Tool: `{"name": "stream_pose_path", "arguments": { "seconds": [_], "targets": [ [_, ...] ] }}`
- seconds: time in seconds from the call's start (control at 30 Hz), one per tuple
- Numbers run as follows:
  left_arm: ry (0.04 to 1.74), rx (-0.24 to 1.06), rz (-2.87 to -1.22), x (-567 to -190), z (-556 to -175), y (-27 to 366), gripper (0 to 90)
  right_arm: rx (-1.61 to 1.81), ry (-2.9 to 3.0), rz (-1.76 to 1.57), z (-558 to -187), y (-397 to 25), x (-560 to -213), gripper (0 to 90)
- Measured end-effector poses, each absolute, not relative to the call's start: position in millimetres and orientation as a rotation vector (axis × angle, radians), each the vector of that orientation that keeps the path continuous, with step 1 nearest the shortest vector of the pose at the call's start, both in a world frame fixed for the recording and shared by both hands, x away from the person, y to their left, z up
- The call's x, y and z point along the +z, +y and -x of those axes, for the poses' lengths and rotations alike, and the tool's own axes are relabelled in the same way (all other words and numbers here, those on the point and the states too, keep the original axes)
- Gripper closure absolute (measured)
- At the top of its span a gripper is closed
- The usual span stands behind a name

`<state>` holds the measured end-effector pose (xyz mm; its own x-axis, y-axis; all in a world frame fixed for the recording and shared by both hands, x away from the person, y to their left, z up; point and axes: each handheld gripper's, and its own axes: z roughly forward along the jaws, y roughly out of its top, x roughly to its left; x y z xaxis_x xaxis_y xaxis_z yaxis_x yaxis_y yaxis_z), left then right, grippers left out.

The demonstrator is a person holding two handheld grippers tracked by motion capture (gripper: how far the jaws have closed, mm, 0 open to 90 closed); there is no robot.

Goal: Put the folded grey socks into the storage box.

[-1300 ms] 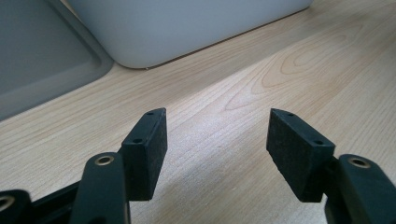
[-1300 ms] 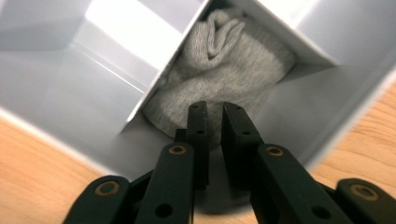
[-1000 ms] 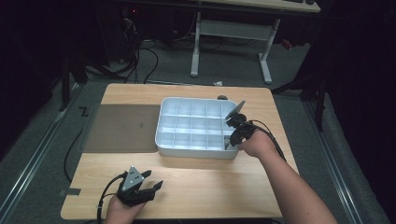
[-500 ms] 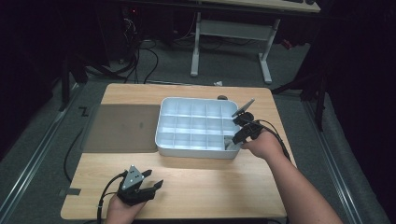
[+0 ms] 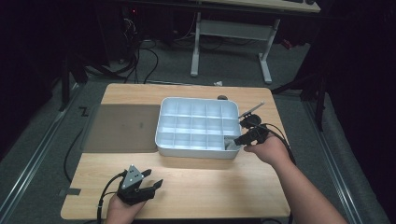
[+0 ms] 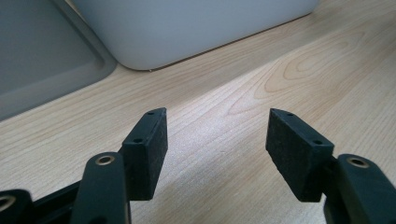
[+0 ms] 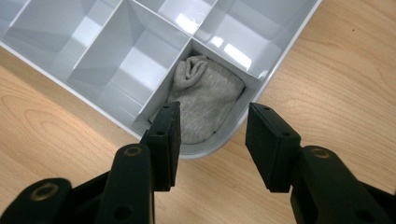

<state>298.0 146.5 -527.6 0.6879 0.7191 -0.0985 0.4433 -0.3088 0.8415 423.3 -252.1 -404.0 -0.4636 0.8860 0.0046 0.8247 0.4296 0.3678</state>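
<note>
**Sock tucked in the tray's corner cell**

Sock (image 7: 203, 103), grey and bunched, lies in the near right corner compartment of the white divided tray (image 5: 196, 106), just beyond the tips of the right gripper (image 7: 212, 140).

Nearest the person, the left gripper (image 5: 145, 181) rests low over the bare wooden table (image 5: 210, 186), well apart from the tray. Its jaws stand wide apart with nothing between them; in the left gripper view the tray's rounded near corner and the edge of a grey mat (image 6: 42, 60) lie ahead of it.

Farther out, the right gripper (image 5: 243, 133) hangs at the tray's near right corner, jaws open to a middling gap and empty, straddling the rim above the sock without touching it. Nothing stands between jaws and sock but the tray wall.

Beyond, the mat (image 5: 123, 127) lies flat against the tray's left side, and a small dark object (image 5: 222, 97) sits just behind the tray.

Since a second ago, the right gripper has drawn back slightly toward the person; the left has stayed put.
</note>
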Motion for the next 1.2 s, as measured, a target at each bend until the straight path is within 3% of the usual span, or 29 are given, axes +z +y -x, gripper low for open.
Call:
{"name": "stream_pose_path", "arguments": {
  "seconds": [0.47, 0.83, 1.2],
  "targets": [
    [0.890, 0.362, -1.953, -526.5, -294.5, 140.3, 38.7, 0.750, 2.334, -1.403, -364.7, -263.9, -412.5, 46.3],
    [0.893, 0.357, -1.942, -527.2, -291.9, 137.0, 38.5, 0.948, 2.177, -1.334, -311.5, -278.2, -471.2, 41.9],
    [0.921, 0.356, -1.925, -528.9, -291.0, 137.3, 38.3, 1.240, 1.938, -1.423, -262.0, -276.2, -527.6, 44.2]
  ]
}}
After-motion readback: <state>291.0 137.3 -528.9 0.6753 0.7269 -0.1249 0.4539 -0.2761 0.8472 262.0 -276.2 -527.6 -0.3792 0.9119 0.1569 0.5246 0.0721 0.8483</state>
